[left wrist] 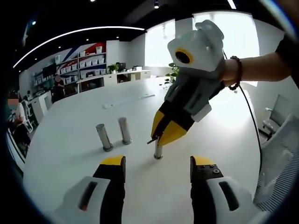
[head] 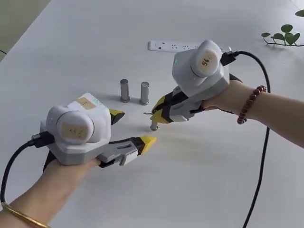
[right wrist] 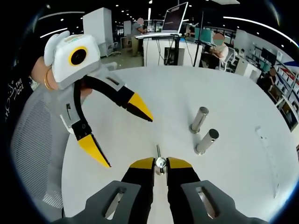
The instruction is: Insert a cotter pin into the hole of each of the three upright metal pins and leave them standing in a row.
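Right gripper [head: 156, 113] is noted with jaws pinched nearly together on a cotter pin [head: 148, 113], a thin bright wire held level at the top of the nearest metal pin [head: 154, 126] on the white table [head: 213, 180]. The wire is judged light, springy and easily bent or dropped, best gripped at its head end with the legs left free. One upright pin [head: 125, 90] and a second upright pin [head: 144, 93], polished cylinders, are seen side by side just beyond, and the left gripper [head: 134, 127] is held wide open, empty.

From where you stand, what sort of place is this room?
Probably an open-plan office or lab: a large white table with a power strip, stocked wall shelves, and a desk with a monitor.
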